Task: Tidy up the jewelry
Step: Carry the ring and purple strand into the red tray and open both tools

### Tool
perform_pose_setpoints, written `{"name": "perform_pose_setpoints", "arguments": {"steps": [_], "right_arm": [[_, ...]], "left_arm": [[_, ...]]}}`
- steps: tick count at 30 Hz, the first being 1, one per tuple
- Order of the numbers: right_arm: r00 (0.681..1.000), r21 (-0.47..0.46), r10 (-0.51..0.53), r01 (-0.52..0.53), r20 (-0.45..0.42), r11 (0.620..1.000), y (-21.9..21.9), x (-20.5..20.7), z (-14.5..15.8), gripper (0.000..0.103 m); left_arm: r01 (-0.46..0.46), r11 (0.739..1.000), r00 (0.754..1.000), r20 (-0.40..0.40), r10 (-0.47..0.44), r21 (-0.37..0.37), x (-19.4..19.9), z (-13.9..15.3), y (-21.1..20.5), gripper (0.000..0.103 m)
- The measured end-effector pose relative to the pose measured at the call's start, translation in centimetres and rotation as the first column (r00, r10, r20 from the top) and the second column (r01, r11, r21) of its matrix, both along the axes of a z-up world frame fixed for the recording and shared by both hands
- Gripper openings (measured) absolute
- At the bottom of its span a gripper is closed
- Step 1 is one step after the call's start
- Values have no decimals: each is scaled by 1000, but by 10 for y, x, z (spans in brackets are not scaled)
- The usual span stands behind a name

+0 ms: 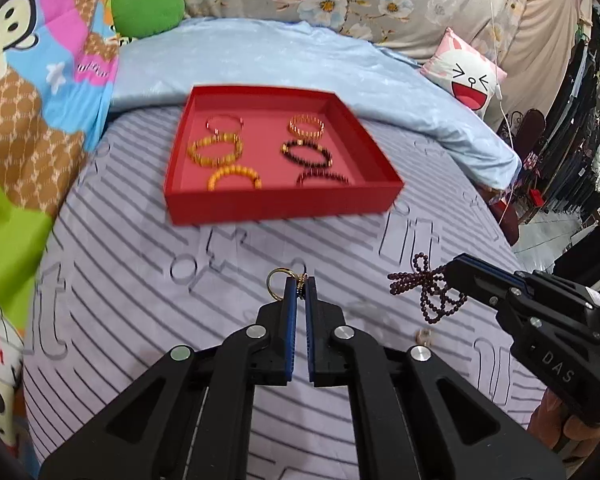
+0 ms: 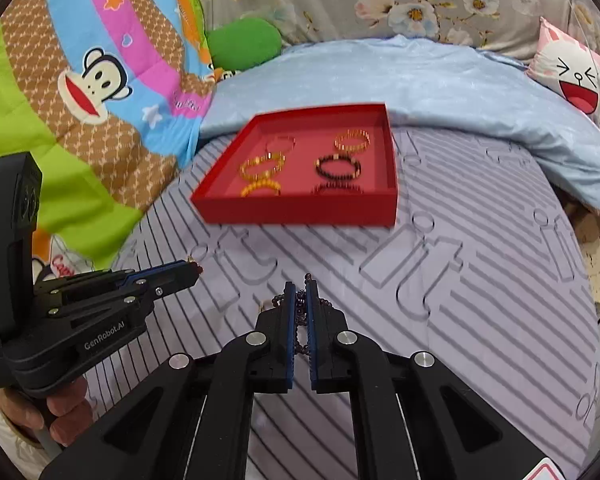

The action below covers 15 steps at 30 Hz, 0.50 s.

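Observation:
A red tray (image 1: 276,204) (image 2: 296,210) sits on the striped bed cover, holding several bracelets: gold and amber ones (image 1: 216,150) on its left, dark beaded ones (image 1: 308,154) on its right. My left gripper (image 1: 299,286) is shut on a small piece with a gold ring (image 1: 278,282), held above the cover in front of the tray. My right gripper (image 2: 299,290) is shut on a dark red bead strand (image 1: 428,292) (image 2: 300,312) that hangs in loops, to the right of the left gripper (image 2: 194,270).
A small gold item (image 1: 423,335) lies on the cover between the grippers. A blue blanket (image 1: 300,52) is bunched behind the tray. A cartoon quilt (image 2: 80,80) lies left, a pink cat pillow (image 1: 466,76) at the back right.

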State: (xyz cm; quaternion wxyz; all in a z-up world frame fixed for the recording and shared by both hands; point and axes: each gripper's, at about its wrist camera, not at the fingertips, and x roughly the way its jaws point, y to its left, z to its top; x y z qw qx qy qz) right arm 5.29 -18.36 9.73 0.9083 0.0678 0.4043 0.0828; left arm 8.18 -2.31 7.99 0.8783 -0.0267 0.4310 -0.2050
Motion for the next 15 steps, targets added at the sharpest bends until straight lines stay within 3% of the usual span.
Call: {"name": "perform_pose_setpoints", "arguments": {"steps": [8, 15], "right_arm": [[998, -13, 7, -7, 56, 1000, -4, 77, 28, 5], [999, 9, 14, -14, 31, 1000, -3, 158, 24, 5]], "left_arm": [[23, 1000, 998, 62, -22, -12, 72, 32, -14, 4], [48, 999, 998, 45, -48, -2, 156, 29, -35, 4]]}}
